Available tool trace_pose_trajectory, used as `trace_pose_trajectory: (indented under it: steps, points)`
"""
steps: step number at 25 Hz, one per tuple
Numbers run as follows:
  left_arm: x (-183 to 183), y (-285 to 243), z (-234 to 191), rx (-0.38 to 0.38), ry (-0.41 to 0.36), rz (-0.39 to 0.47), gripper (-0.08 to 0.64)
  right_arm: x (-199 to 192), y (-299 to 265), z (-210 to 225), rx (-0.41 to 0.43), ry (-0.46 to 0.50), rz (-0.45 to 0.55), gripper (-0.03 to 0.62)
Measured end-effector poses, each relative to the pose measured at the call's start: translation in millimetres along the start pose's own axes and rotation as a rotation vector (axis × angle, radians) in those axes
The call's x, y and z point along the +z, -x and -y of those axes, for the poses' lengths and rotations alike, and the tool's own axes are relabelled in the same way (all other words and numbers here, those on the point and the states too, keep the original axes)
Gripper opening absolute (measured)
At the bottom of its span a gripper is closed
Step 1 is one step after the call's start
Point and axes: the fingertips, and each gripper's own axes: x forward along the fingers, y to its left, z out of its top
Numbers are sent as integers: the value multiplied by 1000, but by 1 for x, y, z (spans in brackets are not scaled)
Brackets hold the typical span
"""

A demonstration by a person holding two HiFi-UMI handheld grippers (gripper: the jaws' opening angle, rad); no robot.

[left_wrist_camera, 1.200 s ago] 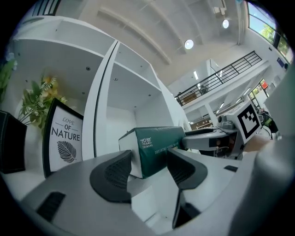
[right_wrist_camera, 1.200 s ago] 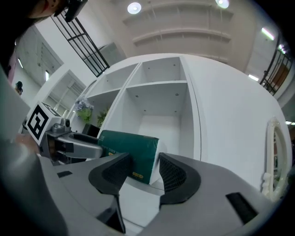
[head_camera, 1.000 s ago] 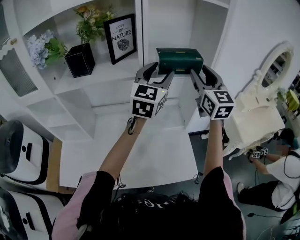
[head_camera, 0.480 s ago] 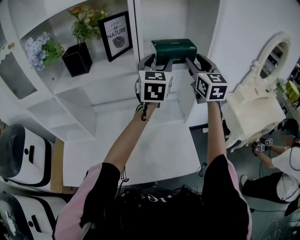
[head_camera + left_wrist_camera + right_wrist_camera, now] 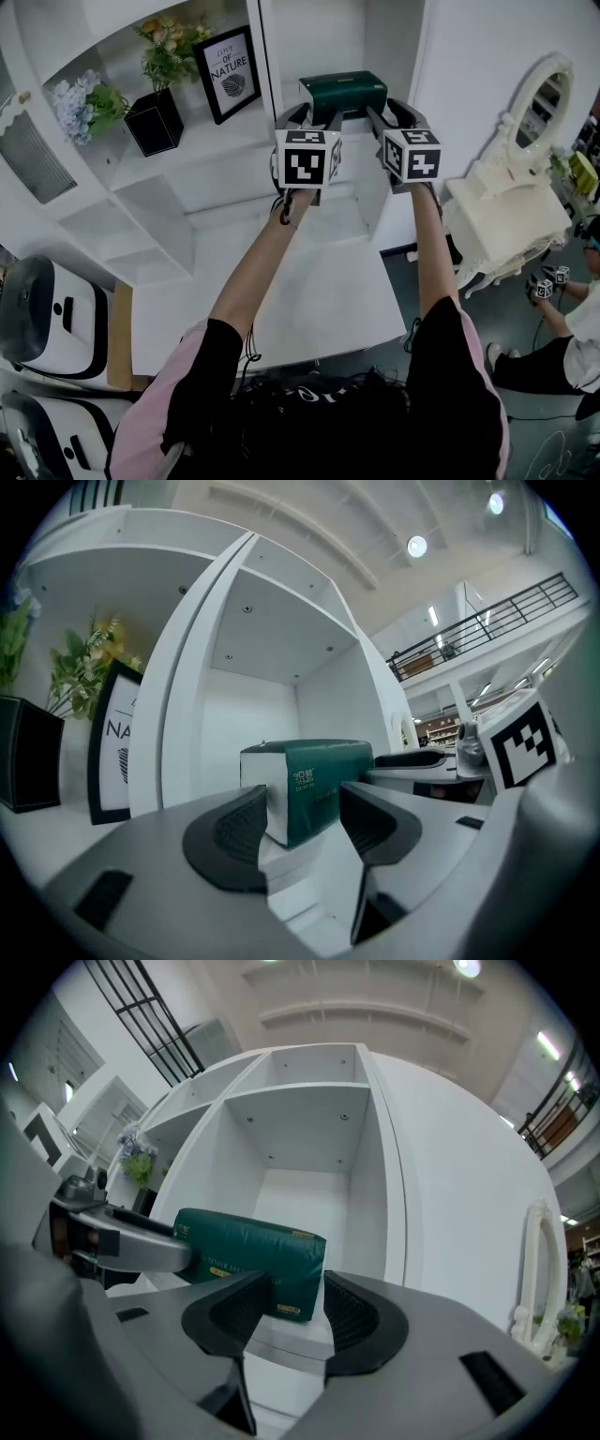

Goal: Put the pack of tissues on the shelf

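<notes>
The pack of tissues (image 5: 342, 94) is a dark green soft pack, held level in front of the tall white shelf compartment (image 5: 328, 37). My left gripper (image 5: 309, 114) is shut on its left end and my right gripper (image 5: 386, 111) on its right end. In the left gripper view the pack (image 5: 314, 775) sits between the dark pads of the left gripper (image 5: 305, 813). In the right gripper view the pack's end (image 5: 253, 1255) is pinched by the right gripper (image 5: 295, 1302), just above the shelf board (image 5: 291, 1335).
Left compartment holds a framed print (image 5: 228, 73), a black vase of flowers (image 5: 155, 120) and blue flowers (image 5: 80, 98). A white table (image 5: 309, 300) lies below my arms. An ornate white dresser with mirror (image 5: 525, 169) stands right; a person (image 5: 581, 319) crouches beyond it.
Both grippers have carried the green pack forward and upward, closer to the shelf compartment. The grip on both ends looks the same.
</notes>
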Motion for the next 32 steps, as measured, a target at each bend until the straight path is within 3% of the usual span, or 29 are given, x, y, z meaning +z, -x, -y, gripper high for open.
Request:
trace_pose_trajectory:
  steps: [4,12,16,24,32]
  points:
    - [0,13,2,-53,6,13,238,0,7,-8,12,28,-5,214]
    - [1,63,18,-155,-75,71,238,1,36,-44,38,2,35,213]
    - [-10,90,22,-218,-59,73,238,-5,50,-69,57,-9,23,213]
    - [-73,159,3,-262,8,-8,238,-27,78,-134,100,-35,-25,213]
    - [-136,253,-20,-286,28,-67,238,-51,107,-219,165,-68,-86,213]
